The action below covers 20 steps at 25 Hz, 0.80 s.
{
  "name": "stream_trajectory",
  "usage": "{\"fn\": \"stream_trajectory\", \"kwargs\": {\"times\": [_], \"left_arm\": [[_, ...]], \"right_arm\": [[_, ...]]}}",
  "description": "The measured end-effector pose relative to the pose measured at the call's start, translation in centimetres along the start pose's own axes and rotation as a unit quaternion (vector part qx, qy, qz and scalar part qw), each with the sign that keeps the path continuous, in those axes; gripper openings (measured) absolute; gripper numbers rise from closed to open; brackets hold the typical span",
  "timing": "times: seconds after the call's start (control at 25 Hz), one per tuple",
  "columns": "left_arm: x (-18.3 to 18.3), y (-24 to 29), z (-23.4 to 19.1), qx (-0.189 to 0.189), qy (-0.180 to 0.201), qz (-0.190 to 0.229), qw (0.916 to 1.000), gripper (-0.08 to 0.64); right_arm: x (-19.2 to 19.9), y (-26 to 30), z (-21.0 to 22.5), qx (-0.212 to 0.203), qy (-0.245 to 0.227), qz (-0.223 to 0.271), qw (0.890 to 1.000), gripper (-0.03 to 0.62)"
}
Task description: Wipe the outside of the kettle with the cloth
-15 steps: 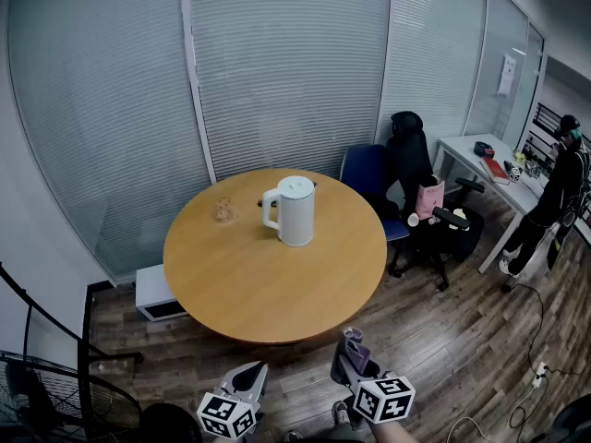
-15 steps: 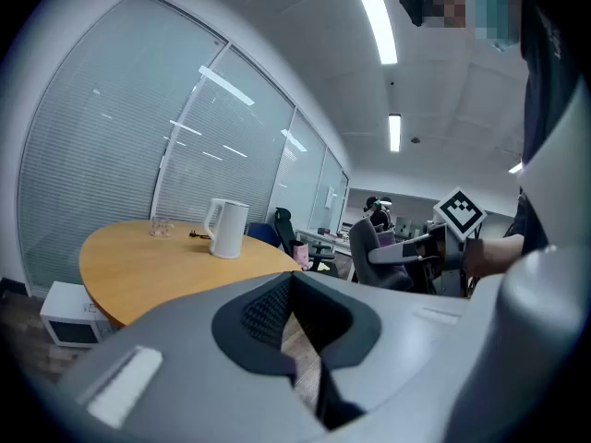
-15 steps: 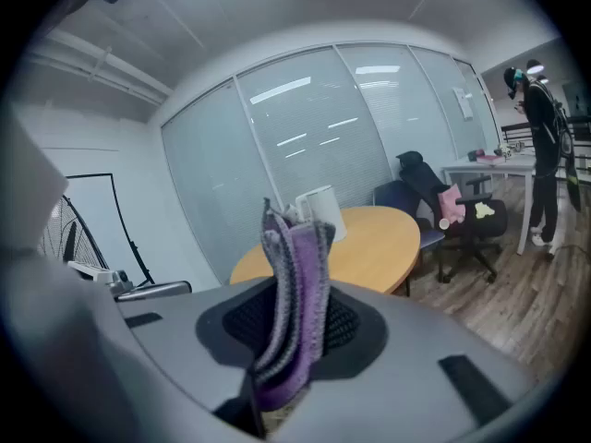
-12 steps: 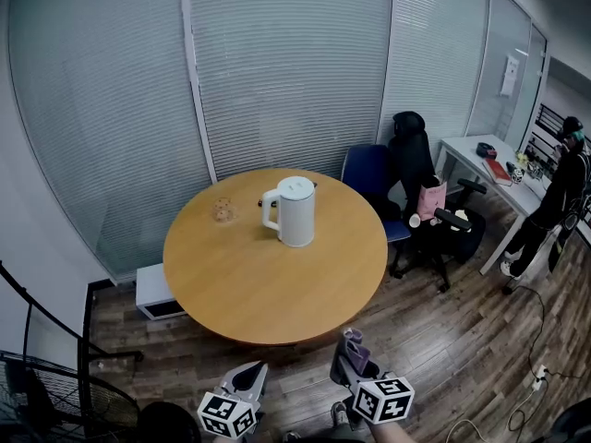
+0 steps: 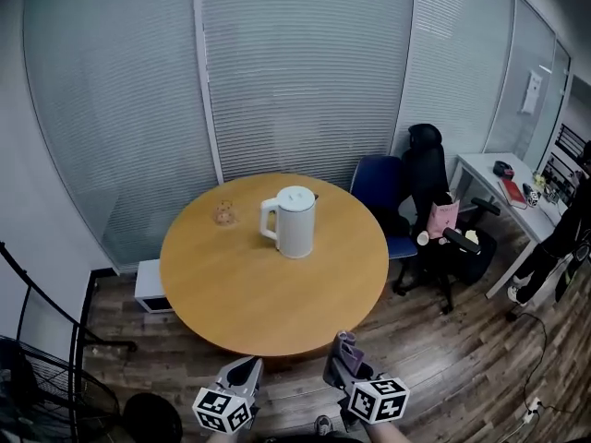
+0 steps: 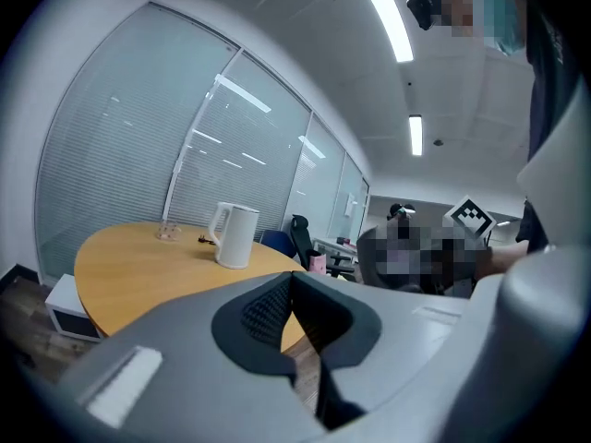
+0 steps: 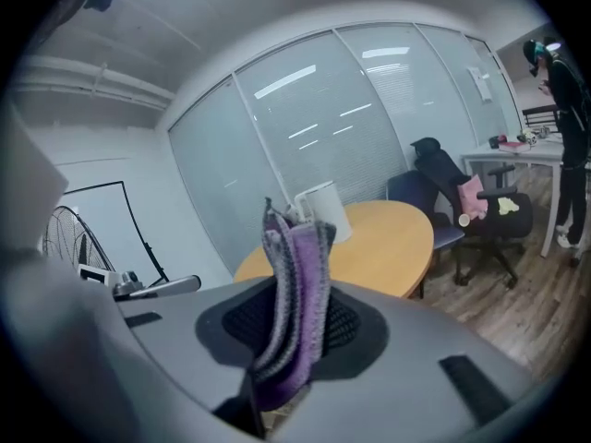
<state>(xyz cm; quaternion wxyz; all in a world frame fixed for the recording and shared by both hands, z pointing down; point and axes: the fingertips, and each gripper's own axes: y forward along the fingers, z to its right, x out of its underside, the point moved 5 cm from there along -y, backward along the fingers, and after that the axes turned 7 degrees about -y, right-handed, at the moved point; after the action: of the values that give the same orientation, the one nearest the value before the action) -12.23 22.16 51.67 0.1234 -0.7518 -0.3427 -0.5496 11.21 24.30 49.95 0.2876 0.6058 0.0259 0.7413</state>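
Both grippers low at the near edge, side by side, jaws aimed toward the far side

The left gripper (image 5: 245,369) is at the near left, and its marker cube (image 5: 223,411) is the part closest to the person. In the left gripper view its jaws are pressed together, the dark pads (image 6: 263,310) meeting at their tips with nothing between them. The right gripper (image 5: 340,365) is just beside it at the near right, apart from it and reaching slightly farther, with its marker cube (image 5: 379,401) turned upward. Its jaws are clamped on a folded purple and grey cloth (image 7: 295,303), which stands up out of the pads beyond the tips.
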Motion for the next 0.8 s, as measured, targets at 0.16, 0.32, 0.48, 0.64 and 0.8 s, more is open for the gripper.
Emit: {"fn": "stream_trajectory", "kwargs": {"times": [0.16, 0.32, 0.48, 0.64, 0.8], "left_arm": [[-0.2, 2.2, 0.9, -0.028, -0.007, 0.016, 0.9994, 0.011], [-0.1, 3.5, 1.6, -0.055, -0.009, 0.029, 0.998, 0.011], [-0.1, 4.2, 2.1, -0.074, -0.011, 0.03, 0.9968, 0.011], [-0.5, 5.0, 0.4, -0.088, -0.007, 0.025, 0.9958, 0.012], [-1.7, 7.0, -2.6, -0.078, -0.004, 0.024, 0.9967, 0.012]], "right_arm": [[-1.4, 1.0, 2.9, -0.024, -0.012, -0.008, 1.0, 0.095], [-2.3, 2.0, 5.0, -0.05, -0.023, -0.014, 0.998, 0.095], [-3.1, 3.2, 6.6, -0.06, -0.022, -0.018, 0.998, 0.095], [-3.5, 5.3, 6.9, -0.065, -0.014, -0.019, 0.998, 0.095], [-4.2, 8.1, 6.9, -0.053, -0.004, -0.019, 0.998, 0.095]]}}
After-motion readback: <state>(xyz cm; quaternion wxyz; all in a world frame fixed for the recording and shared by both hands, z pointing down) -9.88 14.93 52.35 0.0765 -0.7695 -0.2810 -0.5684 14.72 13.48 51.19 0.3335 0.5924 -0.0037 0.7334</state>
